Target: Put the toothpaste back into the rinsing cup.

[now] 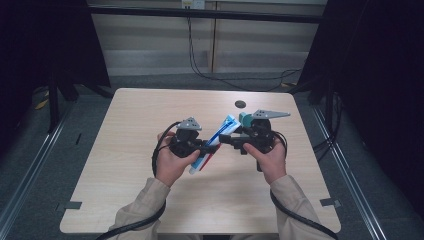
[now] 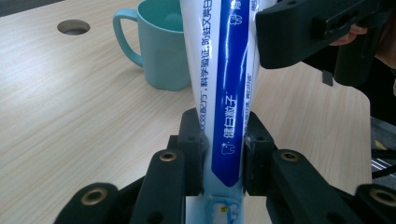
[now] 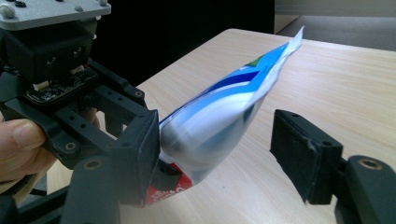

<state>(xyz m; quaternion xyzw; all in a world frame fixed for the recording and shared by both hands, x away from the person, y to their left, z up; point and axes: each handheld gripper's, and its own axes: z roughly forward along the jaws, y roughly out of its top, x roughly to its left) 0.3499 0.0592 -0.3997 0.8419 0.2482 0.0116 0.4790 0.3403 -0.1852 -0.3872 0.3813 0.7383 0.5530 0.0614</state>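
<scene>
L tool pinching toothpaste tube; R tool spread w/ tube between pads, near mug

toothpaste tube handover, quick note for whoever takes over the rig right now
Left claw: shut on the toothpaste tube, holding it above the table.
Right claw: open, jaws on either side of the tube; one pad touches it, the other stands clear.
Teal mug stands on the table behind the tube.
Done: tube lifted.
Left: probably closing the right claw on the tube.
</scene>
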